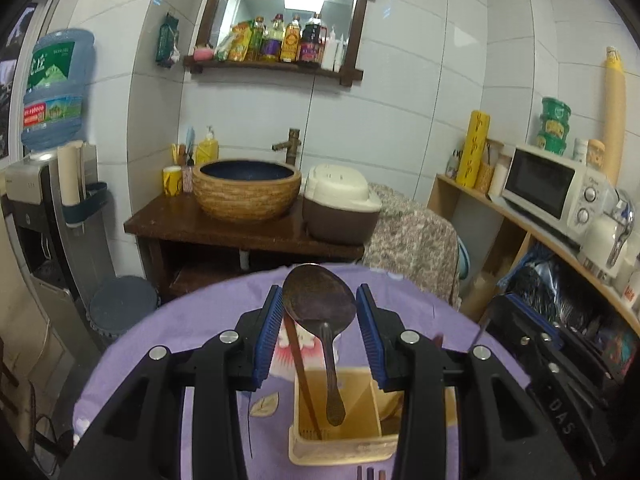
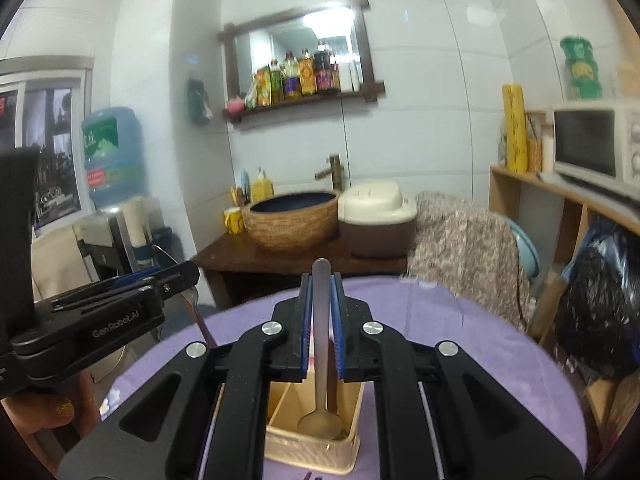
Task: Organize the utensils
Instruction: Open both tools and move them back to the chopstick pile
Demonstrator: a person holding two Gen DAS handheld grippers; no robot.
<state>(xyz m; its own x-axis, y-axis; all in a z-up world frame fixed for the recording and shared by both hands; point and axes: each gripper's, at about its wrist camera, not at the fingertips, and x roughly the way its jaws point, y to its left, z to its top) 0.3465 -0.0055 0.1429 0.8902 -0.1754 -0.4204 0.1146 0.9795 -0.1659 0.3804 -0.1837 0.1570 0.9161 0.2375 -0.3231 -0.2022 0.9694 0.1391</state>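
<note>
My left gripper (image 1: 318, 320) is shut on the bowl of a large dark spoon (image 1: 320, 300), whose handle hangs down over the beige utensil holder (image 1: 340, 452). A brown chopstick (image 1: 302, 376) slants from the left pad into the holder's left compartment; whether it is gripped I cannot tell. My right gripper (image 2: 322, 324) is shut on the handle of a metal spoon (image 2: 320, 420), its bowl down inside the utensil holder (image 2: 312, 450). The left gripper (image 2: 180, 278) shows at the left of the right wrist view, and the right gripper (image 1: 516, 308) at the right of the left wrist view.
The holder stands on a round table with a purple cloth (image 1: 160, 344). Beyond are a wooden stand with a basin (image 1: 246, 192) and rice cooker (image 1: 340, 208), a shelf with a microwave (image 1: 556, 188) at right, and a water dispenser (image 1: 52, 92) at left. A hand (image 2: 48, 412) holds the left gripper.
</note>
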